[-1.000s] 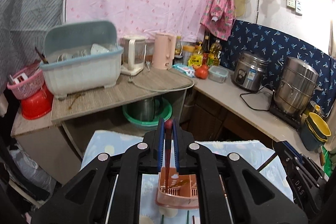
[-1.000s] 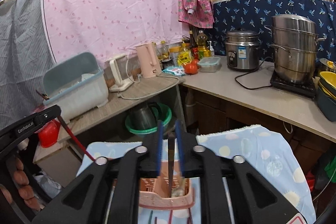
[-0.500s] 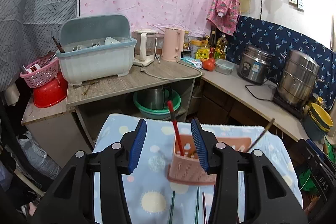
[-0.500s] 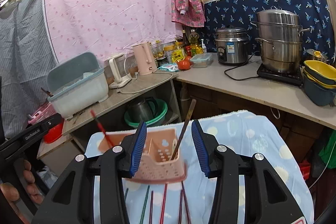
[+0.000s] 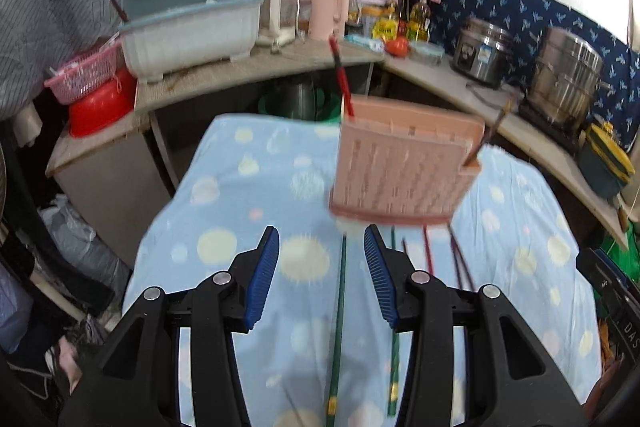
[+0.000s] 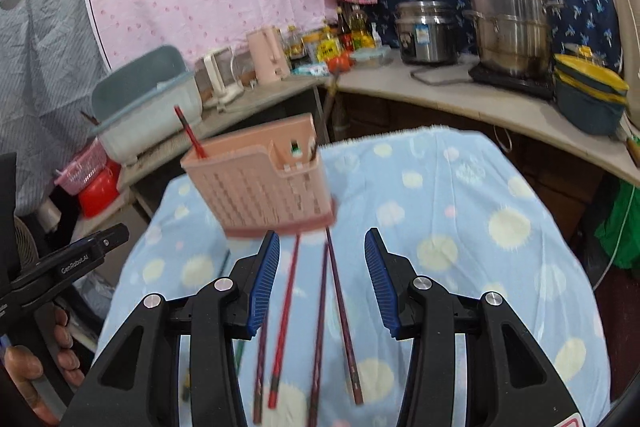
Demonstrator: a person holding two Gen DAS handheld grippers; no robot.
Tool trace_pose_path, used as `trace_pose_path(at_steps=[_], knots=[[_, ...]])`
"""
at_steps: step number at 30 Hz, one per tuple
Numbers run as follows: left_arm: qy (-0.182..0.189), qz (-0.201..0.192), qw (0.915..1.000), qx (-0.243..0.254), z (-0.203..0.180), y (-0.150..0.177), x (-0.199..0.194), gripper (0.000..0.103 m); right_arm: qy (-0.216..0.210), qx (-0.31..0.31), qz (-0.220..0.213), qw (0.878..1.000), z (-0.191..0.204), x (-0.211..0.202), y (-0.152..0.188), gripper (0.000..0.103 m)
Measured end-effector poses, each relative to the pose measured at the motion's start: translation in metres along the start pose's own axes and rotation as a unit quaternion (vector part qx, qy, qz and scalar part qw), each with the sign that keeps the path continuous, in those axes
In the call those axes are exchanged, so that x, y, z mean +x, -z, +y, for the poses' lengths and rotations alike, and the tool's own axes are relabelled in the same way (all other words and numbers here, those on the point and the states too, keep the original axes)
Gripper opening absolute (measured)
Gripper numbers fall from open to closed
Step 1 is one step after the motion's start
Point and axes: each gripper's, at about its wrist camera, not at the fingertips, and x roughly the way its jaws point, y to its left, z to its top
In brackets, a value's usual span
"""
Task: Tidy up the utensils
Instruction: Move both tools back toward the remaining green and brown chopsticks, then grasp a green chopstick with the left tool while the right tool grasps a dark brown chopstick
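Observation:
A pink slotted utensil holder (image 5: 404, 163) (image 6: 260, 183) stands on the blue dotted cloth (image 5: 240, 211) (image 6: 460, 211). A red chopstick (image 5: 342, 83) (image 6: 191, 133) sticks out of its left side and a dark chopstick (image 5: 490, 135) out of its right side. Green chopsticks (image 5: 338, 315) lie on the cloth between the fingers of my open, empty left gripper (image 5: 318, 275). Several red and dark chopsticks (image 6: 320, 315) lie between the fingers of my open, empty right gripper (image 6: 322, 279). Both grippers are just in front of the holder.
Behind the cloth is a wooden shelf with a grey-blue dish bin (image 5: 188, 23), kettles and bottles. A counter on the right carries steel pots (image 6: 508, 23) and yellow-rimmed bowls (image 6: 588, 95). The left gripper and the hand holding it show at the right view's left edge (image 6: 60, 267).
Both grippers let go of a chopstick into the holder, opened, then pulled back and tilted down. The loose chopsticks on the cloth now lie between their fingers.

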Motion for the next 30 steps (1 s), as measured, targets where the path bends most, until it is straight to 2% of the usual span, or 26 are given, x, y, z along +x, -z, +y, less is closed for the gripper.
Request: trace_pose_path(at_steps=[7,14,21,30], knots=[[-0.002,0.068,0.9977,0.0,0.004,0.077,0.019,0.042,0.023,-0.003,0.059,0.998,-0.012,0.013,0.065,0.044],[-0.006,0.08,0.9968,0.0,0.006,0.122,0.017,0.042,0.039,-0.022,0.087,0.995,-0.009,0.022,0.105,0.044],[-0.001,0.078,0.9969,0.013,0.003,0.147,0.012,0.042,0.049,-0.033,0.084,0.995,-0.006,0.022,0.121,0.044],[-0.011,0.085,0.9961,0.021,-0.001,0.152,0.022,0.042,0.049,-0.029,0.084,0.995,-0.009,0.024,0.119,0.044]])
